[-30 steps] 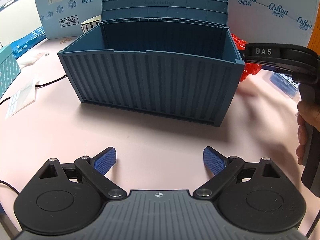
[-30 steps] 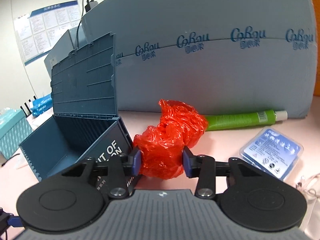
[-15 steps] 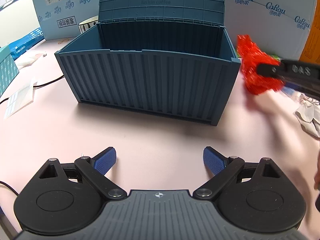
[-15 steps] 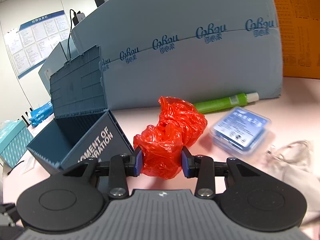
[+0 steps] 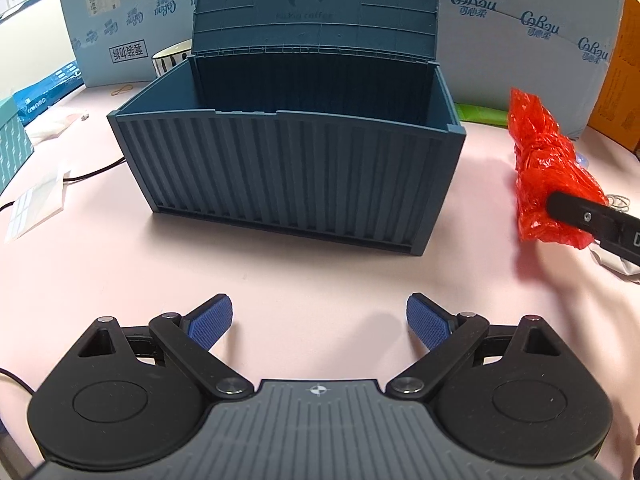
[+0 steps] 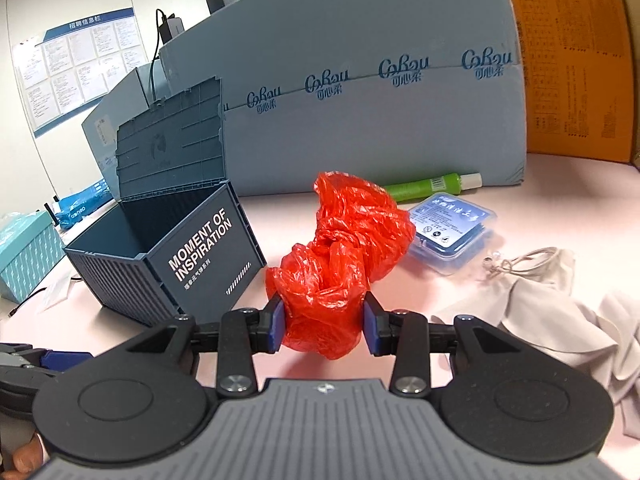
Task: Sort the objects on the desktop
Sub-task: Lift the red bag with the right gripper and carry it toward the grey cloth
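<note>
Pink desk (image 6: 560,184) (office posters behind), right gripper (image 6: 325,319) squeezing the red plastic bag (image 6: 340,256) beside the blue crate (image 6: 168,264), left gripper (image 5: 319,320) wide open, holding nothing.

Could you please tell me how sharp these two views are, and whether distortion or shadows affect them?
Left wrist view: sharp; fisheye bows the blue container and rounds the dark corners; soft shadows under the open left gripper and the red plastic bag. Right wrist view: also sharp, the cardboard panel curves strongly, and print on the container's end stays readable; the right gripper pinches the bag.
</note>
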